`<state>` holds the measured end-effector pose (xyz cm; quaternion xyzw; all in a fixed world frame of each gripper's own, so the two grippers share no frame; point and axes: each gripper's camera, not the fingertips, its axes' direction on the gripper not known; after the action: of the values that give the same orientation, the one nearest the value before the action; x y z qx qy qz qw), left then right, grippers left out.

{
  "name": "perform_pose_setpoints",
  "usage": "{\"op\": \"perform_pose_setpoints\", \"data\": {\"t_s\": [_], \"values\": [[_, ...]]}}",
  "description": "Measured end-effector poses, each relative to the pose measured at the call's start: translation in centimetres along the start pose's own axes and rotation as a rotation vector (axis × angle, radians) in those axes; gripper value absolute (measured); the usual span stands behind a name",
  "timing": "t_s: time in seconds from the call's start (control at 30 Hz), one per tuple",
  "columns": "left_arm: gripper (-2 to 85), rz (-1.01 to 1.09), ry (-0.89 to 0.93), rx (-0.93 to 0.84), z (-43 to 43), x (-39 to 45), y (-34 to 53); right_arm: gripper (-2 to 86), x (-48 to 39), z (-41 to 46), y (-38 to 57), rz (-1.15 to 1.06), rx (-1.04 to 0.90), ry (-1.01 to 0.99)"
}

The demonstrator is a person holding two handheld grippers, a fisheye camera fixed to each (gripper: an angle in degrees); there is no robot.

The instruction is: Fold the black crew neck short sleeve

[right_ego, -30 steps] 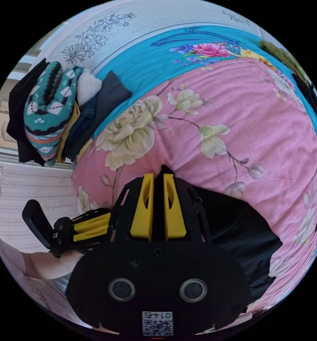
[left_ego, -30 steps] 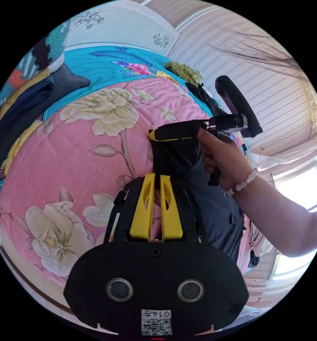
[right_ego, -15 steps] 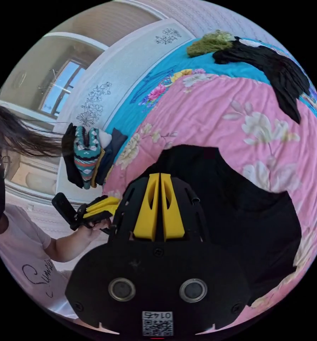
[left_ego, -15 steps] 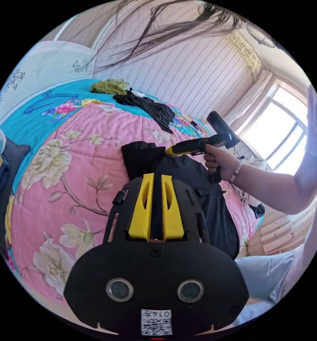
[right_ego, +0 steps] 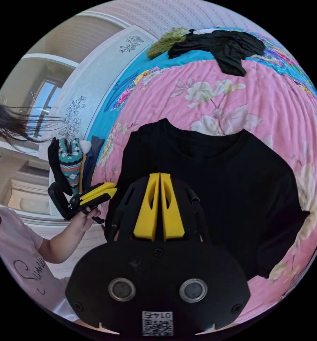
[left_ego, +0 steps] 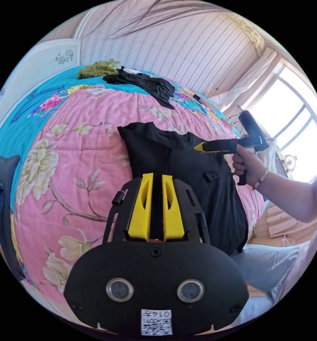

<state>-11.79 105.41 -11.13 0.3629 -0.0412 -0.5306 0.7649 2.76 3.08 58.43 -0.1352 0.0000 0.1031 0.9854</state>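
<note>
The black short-sleeve shirt (left_ego: pixel 172 160) (right_ego: pixel 218 184) lies spread on the pink flowered bedspread (left_ego: pixel 76 170), collar toward the far side. In the left gripper view, my left gripper (left_ego: pixel 154 176) sits low over the shirt's near left part, jaws close together with black cloth in the narrow gap. The right gripper (left_ego: pixel 196 146), held in a hand, touches the shirt near the collar's right. In the right gripper view, my right gripper (right_ego: pixel 160 174) has its jaws pressed together over the shirt. The left gripper (right_ego: pixel 110 190) is at the shirt's left edge.
A loose black garment (left_ego: pixel 147 83) (right_ego: pixel 222 44) and a green fuzzy item (left_ego: pixel 98 67) lie at the bed's far end. A stack of folded clothes (right_ego: pixel 71 163) sits at the left side of the bed. The person stands at the bed's near edge, by a bright window (left_ego: pixel 293 124).
The shirt, bunched and hanging between the grippers a second ago, has been swung out and now lies spread on the bedspread. The grippers have moved apart.
</note>
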Motion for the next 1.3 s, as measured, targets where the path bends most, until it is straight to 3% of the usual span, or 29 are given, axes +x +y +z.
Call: {"op": "perform_pose_setpoints", "data": {"t_s": [0.27,0.53,0.73,0.8,0.9,1.1,1.3], "values": [[4.1,0.293,0.144,-0.092,6.6,8.7,-8.2,6.9,8.1,-13.5,14.0,0.368,0.19,0.311],[4.5,0.493,0.303,-0.237,19.4,23.1,-17.8,8.5,15.0,-19.9,22.4,0.56,0.289,0.171],[4.9,0.63,0.196,-0.381,28.2,29.5,-19.5,3.3,17.3,-21.5,23.8,0.535,0.294,0.037],[2.5,0.653,0.165,-0.457,30.1,29.6,-19.4,2.4,17.6,-22.3,24.4,0.523,0.315,0.012],[-0.5,0.626,0.219,-0.401,28.8,28.6,-20.3,1.5,18.0,-23.6,25.4,0.512,0.33,-0.032],[-0.8,0.502,0.291,-0.177,19.7,22.9,-20.3,1.0,14.3,-27.4,26.0,0.33,0.383,0.003],[2.5,0.301,0.215,-0.189,16.5,15.5,-15.6,0.9,9.3,-26.3,25.2,0.114,0.212,0.121]]}}
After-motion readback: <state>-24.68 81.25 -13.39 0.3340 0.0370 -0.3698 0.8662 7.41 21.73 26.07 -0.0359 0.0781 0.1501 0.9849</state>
